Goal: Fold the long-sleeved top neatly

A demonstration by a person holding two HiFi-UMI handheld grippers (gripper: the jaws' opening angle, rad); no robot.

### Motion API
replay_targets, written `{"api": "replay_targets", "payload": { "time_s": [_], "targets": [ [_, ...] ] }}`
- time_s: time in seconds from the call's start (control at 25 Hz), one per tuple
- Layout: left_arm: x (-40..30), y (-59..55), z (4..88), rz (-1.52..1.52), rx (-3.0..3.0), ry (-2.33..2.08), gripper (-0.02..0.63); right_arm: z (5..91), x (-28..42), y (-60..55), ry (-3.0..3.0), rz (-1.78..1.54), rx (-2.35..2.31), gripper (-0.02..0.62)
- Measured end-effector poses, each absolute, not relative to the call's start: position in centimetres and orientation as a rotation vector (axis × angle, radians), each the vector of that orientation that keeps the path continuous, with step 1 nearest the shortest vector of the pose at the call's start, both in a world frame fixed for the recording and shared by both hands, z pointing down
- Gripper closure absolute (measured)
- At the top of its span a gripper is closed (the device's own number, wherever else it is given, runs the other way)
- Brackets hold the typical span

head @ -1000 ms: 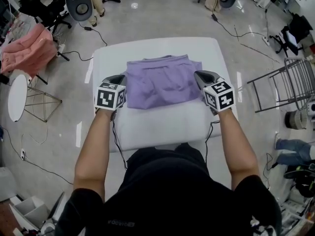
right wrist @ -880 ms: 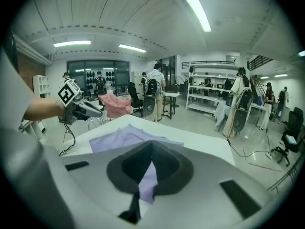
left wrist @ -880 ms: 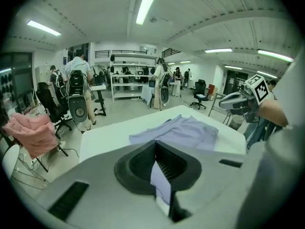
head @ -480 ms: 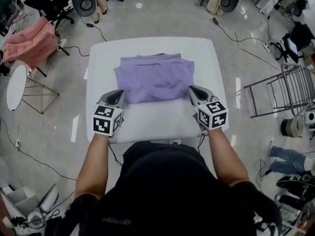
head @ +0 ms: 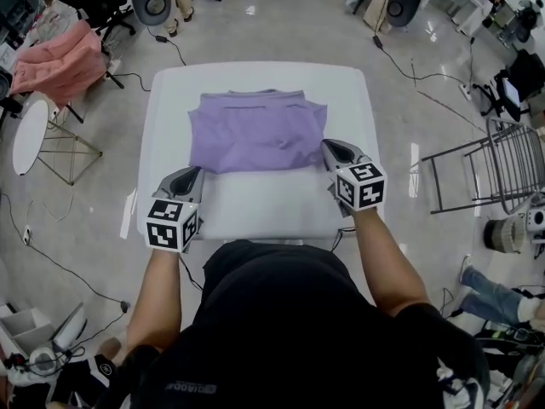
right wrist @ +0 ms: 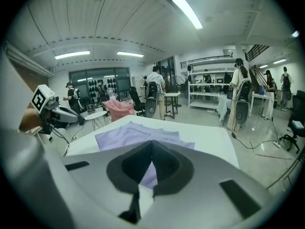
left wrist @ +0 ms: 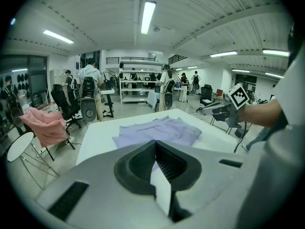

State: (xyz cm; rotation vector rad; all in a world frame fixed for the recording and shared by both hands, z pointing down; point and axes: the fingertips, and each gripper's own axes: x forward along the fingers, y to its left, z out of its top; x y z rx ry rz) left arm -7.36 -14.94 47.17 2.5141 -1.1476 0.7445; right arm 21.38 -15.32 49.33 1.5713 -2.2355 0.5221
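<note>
**My left gripper (head: pixel 191 174) and right gripper (head: pixel 329 146) closed and empty, purple top (head: pixel 255 130) folded on the table (head: pixel 255 207)**

I see both pairs of jaws pressed together with nothing between them. The left sits over the table's near left corner, apart from the cloth. The right sits just beside the top's near right corner. The top lies as a flat rectangle on the far half.
</note>
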Motion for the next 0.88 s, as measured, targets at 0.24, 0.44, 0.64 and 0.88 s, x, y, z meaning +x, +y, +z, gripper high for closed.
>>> {"api": "replay_targets", "payload": {
  "time_s": [0.24,0.44,0.64,0.88],
  "targets": [
    [-7.2,-13.6,47.6,0.738,2.459,-1.204,0.6,49.9,22.1,-16.2,-2.253,0.559,1.532,0.592],
    [-7.2,-12.3,49.8,0.753,2.367,-1.23,0.6,52.9,23.8,-17.5,-2.191,0.687,1.535,0.591],
    [-7.7,-11.1,51.2,0.751,2.267,-1.279,0.6,57.7,25.6,-20.4,-2.125,0.971,1.53,0.457],
    [-8.5,-9.3,52.4,0.782,2.196,-1.308,0.6,60.6,26.7,-23.3,-2.043,1.247,1.625,0.369]
  ]
}}
